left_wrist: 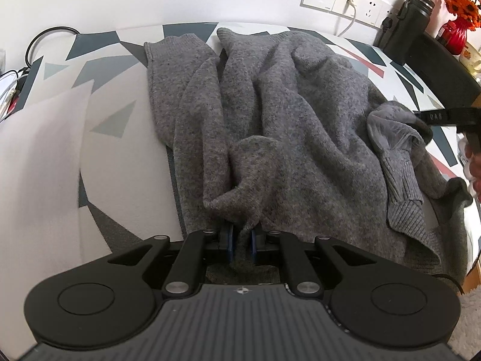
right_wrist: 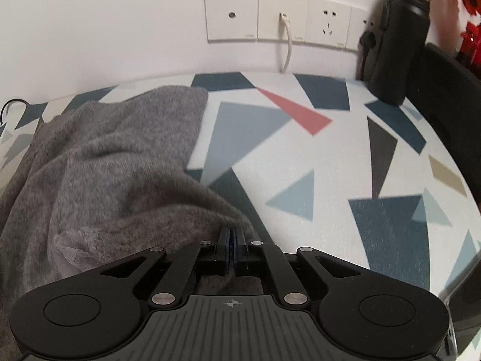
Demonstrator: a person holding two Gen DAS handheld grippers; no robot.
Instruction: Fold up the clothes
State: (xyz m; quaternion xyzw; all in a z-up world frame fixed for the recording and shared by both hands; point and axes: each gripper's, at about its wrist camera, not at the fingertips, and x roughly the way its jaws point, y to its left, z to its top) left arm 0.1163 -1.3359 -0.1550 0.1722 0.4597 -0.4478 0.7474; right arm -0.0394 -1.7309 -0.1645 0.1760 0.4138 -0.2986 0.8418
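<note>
A grey knit sweater [left_wrist: 285, 114] lies rumpled across the patterned table, a sleeve with a ribbed cuff [left_wrist: 402, 180] at its right side. My left gripper [left_wrist: 242, 237] is shut on a fold of the sweater's near edge. My right gripper [right_wrist: 231, 240] is shut on the sweater's [right_wrist: 114, 174] edge at its right side; in the left wrist view it shows at the far right [left_wrist: 433, 117], holding cloth near the neck opening.
The table [right_wrist: 315, 180] has a white cloth with blue, grey and red triangles. A black flask [right_wrist: 396, 39] stands at the back right by wall sockets [right_wrist: 285, 18] with a white cable. A red vase of orange flowers [left_wrist: 457, 30] is at the far right.
</note>
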